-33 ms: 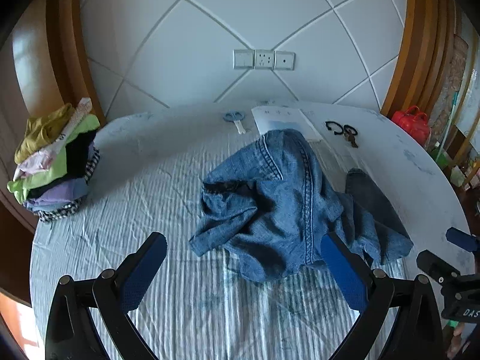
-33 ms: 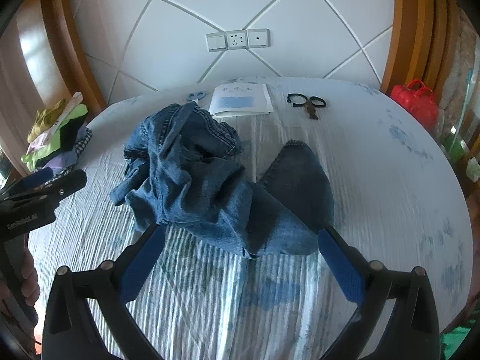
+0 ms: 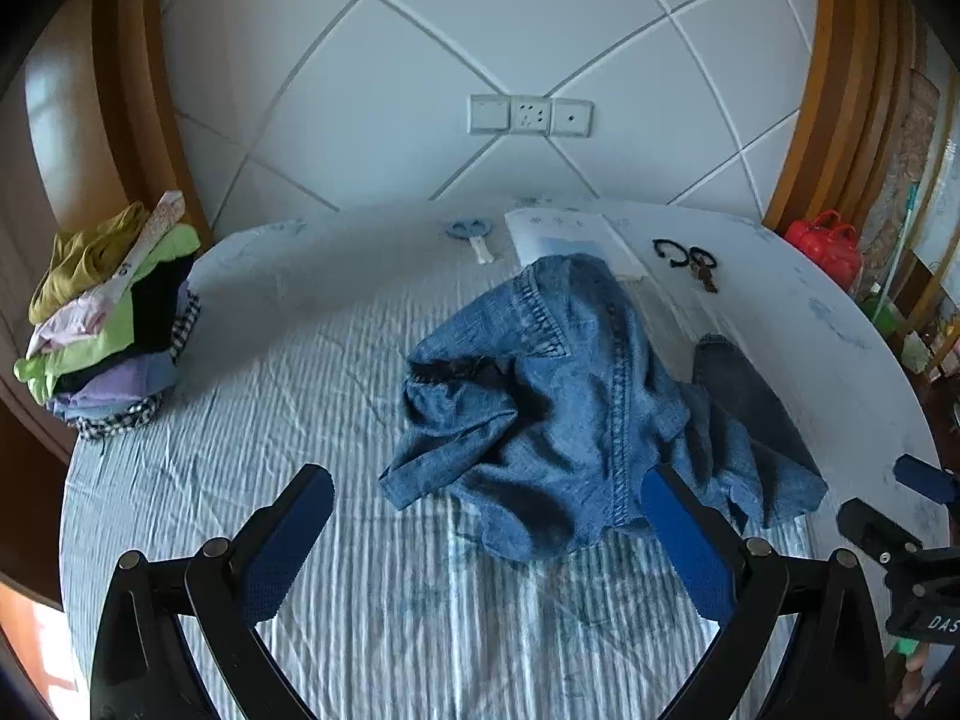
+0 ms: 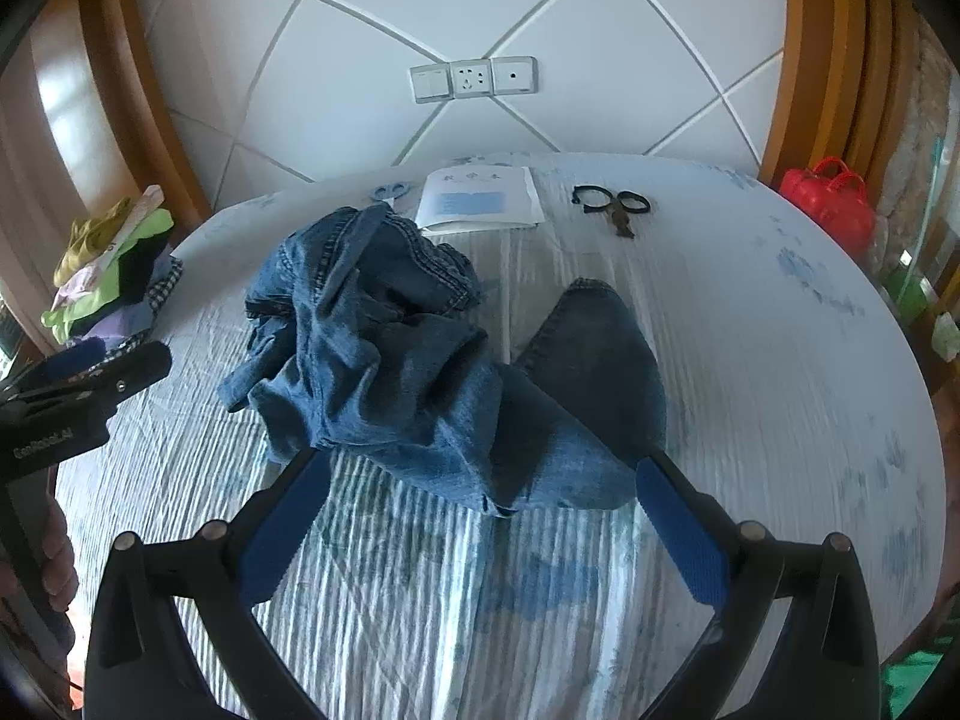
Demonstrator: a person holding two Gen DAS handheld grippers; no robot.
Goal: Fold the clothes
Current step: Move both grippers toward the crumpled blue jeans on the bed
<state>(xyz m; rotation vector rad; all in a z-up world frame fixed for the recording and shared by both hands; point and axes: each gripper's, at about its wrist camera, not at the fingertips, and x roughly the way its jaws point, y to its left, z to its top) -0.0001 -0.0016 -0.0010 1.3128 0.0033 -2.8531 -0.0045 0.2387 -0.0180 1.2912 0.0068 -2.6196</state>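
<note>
A crumpled pair of blue jeans [image 3: 558, 408] lies in a heap mid-table on the striped cloth; it also shows in the right wrist view [image 4: 420, 378], with a darker leg [image 4: 600, 354] spread to the right. My left gripper [image 3: 486, 510] is open and empty, just short of the heap's near edge. My right gripper [image 4: 480, 492] is open and empty, its jaws either side of the jeans' near hem. Each gripper shows at the edge of the other's view: the right one [image 3: 900, 516] and the left one [image 4: 102, 366].
A stack of folded clothes [image 3: 108, 324] sits at the table's left edge. At the back lie a paper booklet [image 4: 480, 204], blue scissors [image 3: 471, 234] and black scissors [image 4: 612, 207]. A red basket [image 4: 831, 204] stands off the table's right. The wall is close behind.
</note>
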